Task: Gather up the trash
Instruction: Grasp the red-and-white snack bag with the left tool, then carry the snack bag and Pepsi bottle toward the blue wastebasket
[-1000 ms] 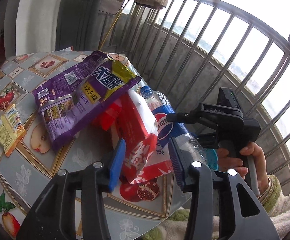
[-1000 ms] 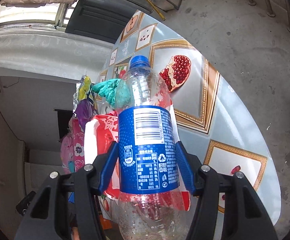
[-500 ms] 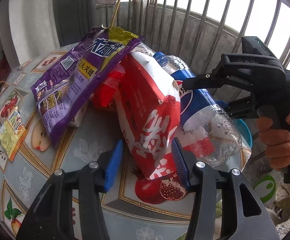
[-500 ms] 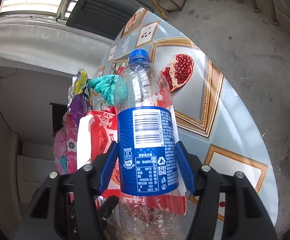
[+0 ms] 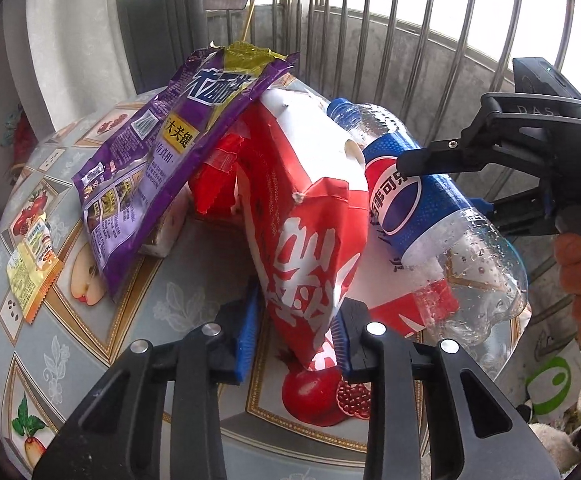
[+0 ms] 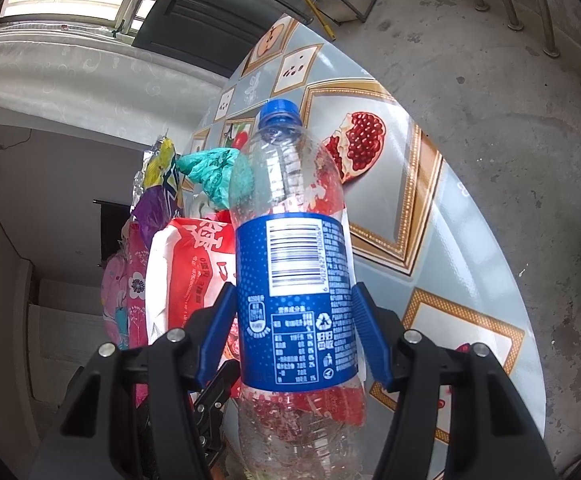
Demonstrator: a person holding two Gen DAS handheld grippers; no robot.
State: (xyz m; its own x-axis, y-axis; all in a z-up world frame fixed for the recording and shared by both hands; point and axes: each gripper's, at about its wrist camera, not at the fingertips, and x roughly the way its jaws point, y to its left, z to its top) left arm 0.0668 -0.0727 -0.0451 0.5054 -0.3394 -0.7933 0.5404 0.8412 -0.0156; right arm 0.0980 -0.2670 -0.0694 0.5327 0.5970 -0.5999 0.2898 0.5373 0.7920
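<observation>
Your right gripper [image 6: 294, 332] is clamped on the Pepsi bottle [image 6: 294, 288]. Your left gripper [image 5: 294, 332] is closing around the red-and-white bag [image 5: 310, 240]. Beyond it, the purple wrapper [image 5: 162, 152] and yellow sachet [image 5: 30, 268] remain on the worktop [image 5: 194, 288].

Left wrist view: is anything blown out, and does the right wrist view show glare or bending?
Left wrist view: sky behind the grey metal railing bars is blown out, foreground sharp. Right wrist view: sheen on the fruit-patterned blue tablecloth, table edge bowed by fisheye, clear plastic bottle with blue label sharp.
</observation>
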